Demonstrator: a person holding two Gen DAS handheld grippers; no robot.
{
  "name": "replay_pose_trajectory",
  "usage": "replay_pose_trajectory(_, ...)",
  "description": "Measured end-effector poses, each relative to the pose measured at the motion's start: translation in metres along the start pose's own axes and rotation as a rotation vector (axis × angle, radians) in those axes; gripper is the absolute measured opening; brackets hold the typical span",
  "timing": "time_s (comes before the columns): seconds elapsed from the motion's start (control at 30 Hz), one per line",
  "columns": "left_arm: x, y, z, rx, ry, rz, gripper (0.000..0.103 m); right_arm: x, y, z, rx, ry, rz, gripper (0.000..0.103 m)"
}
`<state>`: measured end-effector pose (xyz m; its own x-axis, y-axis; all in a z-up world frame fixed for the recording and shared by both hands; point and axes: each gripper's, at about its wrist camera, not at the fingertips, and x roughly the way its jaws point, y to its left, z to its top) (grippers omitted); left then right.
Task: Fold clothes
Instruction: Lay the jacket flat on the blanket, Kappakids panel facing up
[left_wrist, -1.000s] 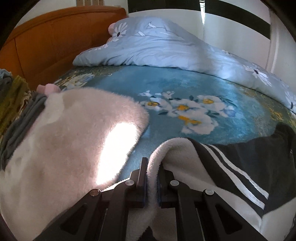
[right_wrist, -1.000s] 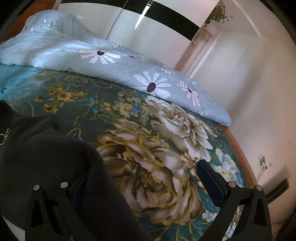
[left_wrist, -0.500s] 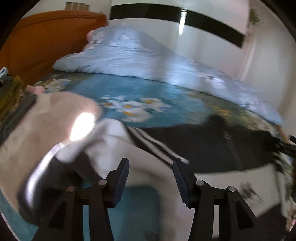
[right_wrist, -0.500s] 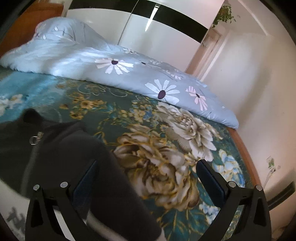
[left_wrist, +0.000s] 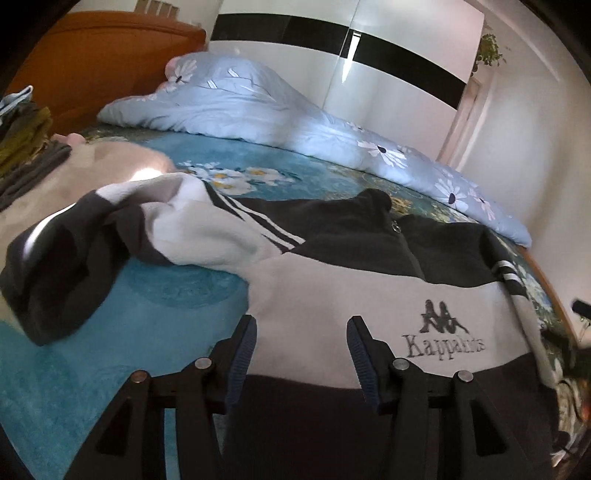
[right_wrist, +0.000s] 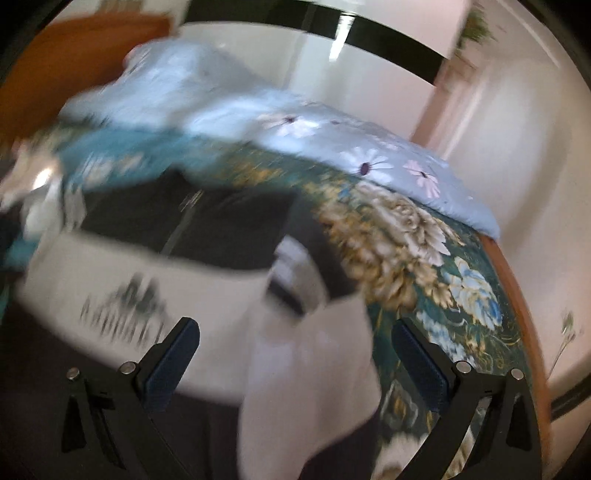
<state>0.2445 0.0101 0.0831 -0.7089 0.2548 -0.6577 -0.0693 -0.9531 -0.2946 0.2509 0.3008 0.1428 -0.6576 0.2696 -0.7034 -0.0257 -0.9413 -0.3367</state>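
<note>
Black-and-grey jacket (left_wrist: 332, 295) lies spread front-up on the bed (left_wrist: 166, 291), over the teal floral bedspread. Zip runs up the dark chest panel, collar points toward the far side of the bed. Grey band across the front carries a dark "Kappa" logo (left_wrist: 441, 330). One sleeve (left_wrist: 122, 229) is flopped out toward the headboard end, crumpled, dark cuff end lying on the bedspread; white stripes show on the shoulder. The other sleeve (right_wrist: 310, 350) hangs down along the jacket's foot-end side, grey part lowest, striped where it meets the dark shoulder.

Left tongs (left_wrist: 301, 352) are wide apart, nothing between the blue pads, hovering over the grey band near the jacket's near edge. Right tongs (right_wrist: 295, 363) are also wide, empty, over the foot-end sleeve and grey band; right wrist view is motion-blurred, so whether the tips touch the cloth cannot be told.

Light blue duvet (left_wrist: 258, 110) with daisy print is bunched along the far edge of the bed. Pale fluffy garment (left_wrist: 85, 170) sits near the headboard end, just beside the flopped sleeve. A pile of folded clothes (left_wrist: 26, 136), olive and grey, sits at the headboard-side corner. Orange wooden headboard (left_wrist: 92, 62) behind it. White wardrobe (left_wrist: 388, 85) with a black band stands beyond the bed.
</note>
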Motion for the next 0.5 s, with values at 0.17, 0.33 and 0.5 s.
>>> replay_pose_trajectory(0.17, -0.001, 0.018, -0.007, -0.065, 0.001, -0.015, 0.055, 0.012, 0.001, -0.025, -0.135, 0.075, -0.188, 0.103)
replay_pose_trajectory(0.33, 0.0, 0.029, -0.011, -0.118, 0.003, -0.032, 0.055, 0.024, 0.002, -0.051, -0.27, 0.149, -0.377, 0.103)
replay_pose_trajectory(0.5, 0.002, 0.032, -0.014, -0.133, 0.015, -0.035, 0.057, 0.055, -0.035, -0.047, -0.305, 0.183, -0.552, 0.103)
